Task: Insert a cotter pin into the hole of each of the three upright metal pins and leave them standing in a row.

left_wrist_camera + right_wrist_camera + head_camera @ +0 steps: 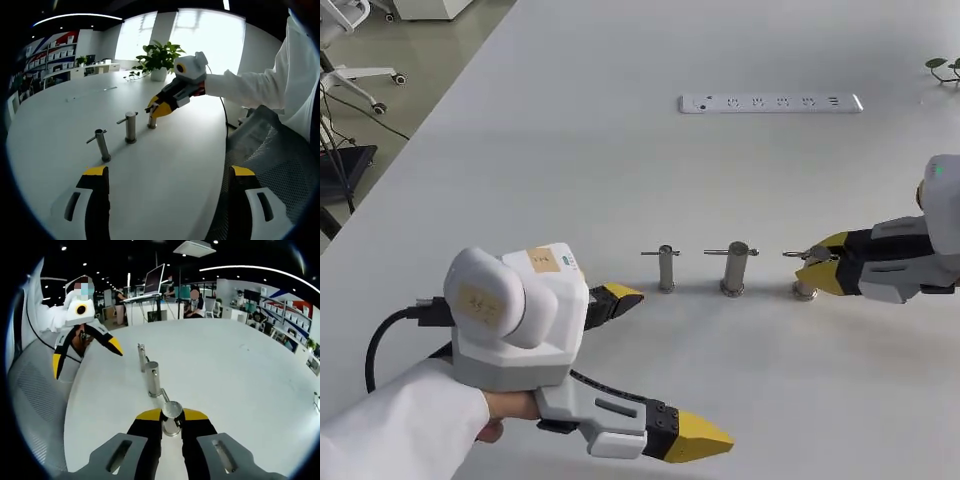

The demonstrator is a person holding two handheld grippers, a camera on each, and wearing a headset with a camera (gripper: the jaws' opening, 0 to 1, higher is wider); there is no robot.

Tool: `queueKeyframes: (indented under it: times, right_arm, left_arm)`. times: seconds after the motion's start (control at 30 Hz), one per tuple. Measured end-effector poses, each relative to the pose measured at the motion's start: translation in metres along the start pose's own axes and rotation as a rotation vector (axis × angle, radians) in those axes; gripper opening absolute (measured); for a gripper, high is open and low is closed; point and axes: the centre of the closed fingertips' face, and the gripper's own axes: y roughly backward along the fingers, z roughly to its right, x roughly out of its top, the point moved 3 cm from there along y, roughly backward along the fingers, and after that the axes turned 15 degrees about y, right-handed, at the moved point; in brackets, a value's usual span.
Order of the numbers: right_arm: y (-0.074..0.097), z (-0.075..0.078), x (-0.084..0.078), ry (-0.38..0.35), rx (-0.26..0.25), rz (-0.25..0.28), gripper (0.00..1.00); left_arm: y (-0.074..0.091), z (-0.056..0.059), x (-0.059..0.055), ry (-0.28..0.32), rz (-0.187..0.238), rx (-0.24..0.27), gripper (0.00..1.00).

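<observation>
Head view: my left gripper (660,365) is spread open and empty, short of the row; my right gripper (817,266) clamps the end pin (805,290), with a cotter pin (798,254) crossing its top.
Left gripper view: first pin (102,145) and middle pin (130,127) stand upright, each cross-pinned.
Right gripper view: all three stand in line on the table (240,380).
Risk: a crooked release could tip the end pin or drag it off line.

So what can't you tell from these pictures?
- Head view: the right tool covers most of the third pin, so how far its cotter pin goes through is hidden.
- Left gripper view: that pin's top sits behind the same tool.
- Head view: the right edge cuts off the plant.
- Head view: the power strip markings are too small.
</observation>
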Motion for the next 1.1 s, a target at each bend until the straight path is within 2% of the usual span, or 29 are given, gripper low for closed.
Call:
queueKeyframes:
  times: [0.23, 0.27, 0.3, 0.33, 0.37, 0.43, 0.5, 0.63, 0.7, 0.77, 0.87, 0.97, 1.1]
  right_arm:
    - [0.0, -0.001, 0.0, -0.031, -0.014, 0.01, 0.1]
    - [0.0, 0.001, 0.001, -0.048, -0.032, 0.016, 0.12]
    - [0.001, 0.003, 0.004, -0.053, -0.052, 0.042, 0.19]
    - [0.003, 0.005, 0.008, -0.073, -0.071, 0.067, 0.31]
    - [0.008, 0.008, 0.01, -0.088, -0.091, 0.079, 0.37]
    - [0.017, 0.008, 0.015, -0.102, -0.101, 0.094, 0.38]
    - [0.027, 0.009, 0.022, -0.137, -0.146, 0.132, 0.4]
    - [0.045, 0.003, 0.033, -0.198, -0.193, 0.178, 0.57]
    - [0.053, -0.003, 0.038, -0.195, -0.198, 0.181, 0.64]
    - [0.061, -0.008, 0.04, -0.201, -0.217, 0.181, 0.67]
    - [0.069, -0.015, 0.042, -0.258, -0.242, 0.195, 0.75]
    - [0.076, -0.027, 0.04, -0.306, -0.25, 0.195, 0.82]
    - [0.081, -0.034, 0.031, -0.363, -0.297, 0.153, 0.92]
  left_arm:
    - [0.002, -0.002, -0.005, 0.005, -0.019, 0.013, 0.99]
    - [0.002, -0.002, -0.005, 0.007, -0.018, 0.015, 0.99]
    - [0.003, -0.002, -0.004, 0.007, -0.016, 0.018, 0.99]
    - [0.004, -0.002, -0.004, 0.008, -0.013, 0.021, 0.99]
    - [0.005, -0.003, -0.003, 0.009, -0.011, 0.022, 0.99]
    - [0.008, -0.004, -0.001, 0.003, 0.008, 0.031, 0.99]
    - [0.011, -0.005, 0.001, 0.008, 0.012, 0.037, 0.98]
    - [0.02, -0.009, 0.007, 0.029, 0.039, 0.059, 0.99]
    - [0.025, -0.012, 0.01, 0.051, 0.055, 0.079, 0.99]
    - [0.029, -0.015, 0.01, 0.055, 0.05, 0.092, 0.99]
    - [0.035, -0.02, 0.009, 0.06, 0.047, 0.113, 0.99]
    - [0.041, -0.023, 0.008, 0.082, 0.065, 0.133, 0.99]
    - [0.047, -0.024, 0.006, 0.115, 0.084, 0.155, 0.99]
